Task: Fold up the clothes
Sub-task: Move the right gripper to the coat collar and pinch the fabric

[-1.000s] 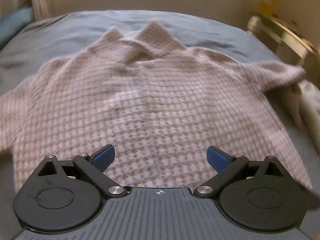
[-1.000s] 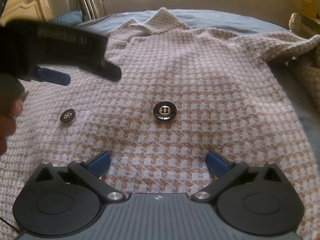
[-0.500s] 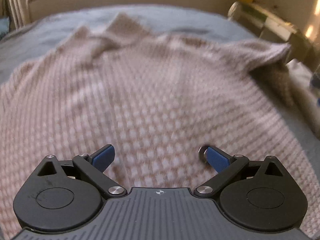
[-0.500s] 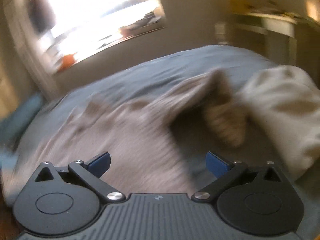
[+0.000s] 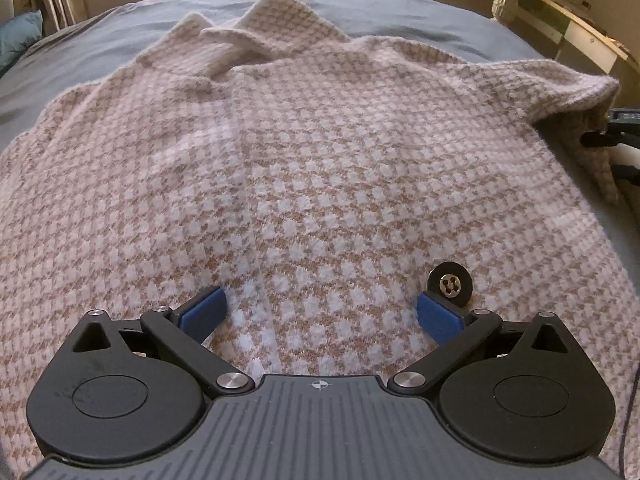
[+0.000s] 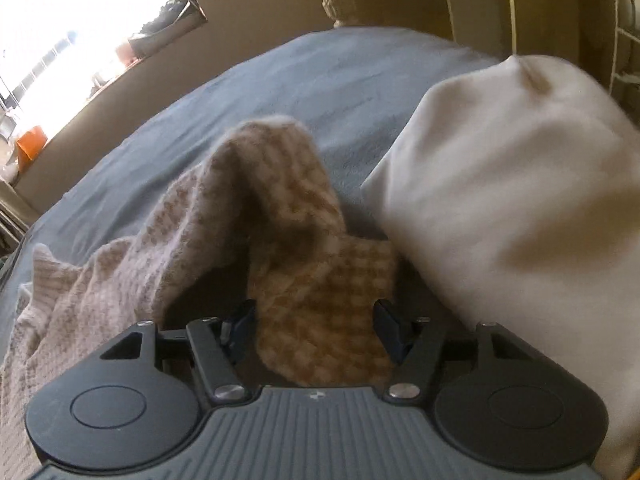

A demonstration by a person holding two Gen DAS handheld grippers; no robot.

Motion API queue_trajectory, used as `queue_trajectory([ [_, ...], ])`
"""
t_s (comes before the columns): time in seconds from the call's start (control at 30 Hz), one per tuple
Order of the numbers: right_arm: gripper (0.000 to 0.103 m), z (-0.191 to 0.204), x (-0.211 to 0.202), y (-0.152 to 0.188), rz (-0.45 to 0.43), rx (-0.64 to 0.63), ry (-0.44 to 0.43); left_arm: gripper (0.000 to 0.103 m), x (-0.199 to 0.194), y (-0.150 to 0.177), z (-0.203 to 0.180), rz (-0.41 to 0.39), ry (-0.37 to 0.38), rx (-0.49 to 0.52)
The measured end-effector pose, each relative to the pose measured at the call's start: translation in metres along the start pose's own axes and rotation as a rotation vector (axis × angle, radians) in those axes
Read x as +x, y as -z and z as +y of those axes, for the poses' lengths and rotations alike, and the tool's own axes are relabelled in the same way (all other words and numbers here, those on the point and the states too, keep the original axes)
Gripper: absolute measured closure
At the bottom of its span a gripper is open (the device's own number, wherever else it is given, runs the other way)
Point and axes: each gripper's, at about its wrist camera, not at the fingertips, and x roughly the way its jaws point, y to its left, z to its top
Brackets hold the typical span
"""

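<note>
From your left wrist camera, you looked down on a bed covered with a smooth blue-grey sheet (image 5: 380,4). A beige wall ran behind it, pale curtains hung at the far left above a teal pillow (image 5: 18,36), and a cream bed frame (image 5: 560,28) curved along the right. A knitted jacket (image 5: 320,168), soft and fuzzy in a tan and white houndstooth check, lay spread flat across most of the sheet, its pointed collar (image 5: 264,28) towards the wall. One round black button (image 5: 450,285) with a metal centre sat just beyond your right fingertip. Your left gripper (image 5: 320,312) hung over the lower part of the jacket with its blue-padded fingers spread wide and nothing between them. A second before, that button was not in this view; the fingers were just as far apart.

From your right wrist camera, tilted, the same sheet (image 6: 320,80) stretched to a bright window (image 6: 80,32) at the upper left. A rumpled sleeve of the jacket (image 6: 256,184) rose in a fold, and a smooth cream cloth (image 6: 520,208) bulked beside it on the right. Your right gripper (image 6: 314,326) had just been closing; the end of the sleeve lay between its fingers, which stood partly closed at either edge of the cloth, and you could not tell whether they were already pressing it. A second earlier this camera faced the flat front of the jacket with two buttons in sight.
</note>
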Motion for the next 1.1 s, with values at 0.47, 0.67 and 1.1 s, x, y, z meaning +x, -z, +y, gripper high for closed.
queue_trajectory([
  [0.47,0.095,0.127,-0.091,0.071,-0.460,-1.436,0.405,0.000,-0.002,-0.003,0.002,0.013,0.015,-0.009],
  [0.67,0.095,0.066,-0.068,0.189,-0.235,-1.982,0.405,0.000,-0.003,-0.004,0.003,0.018,0.023,-0.017],
  [1.1,0.060,0.010,-0.131,0.116,-0.079,-0.636,0.047,0.000,-0.003,-0.006,0.001,0.018,0.013,-0.007],
])
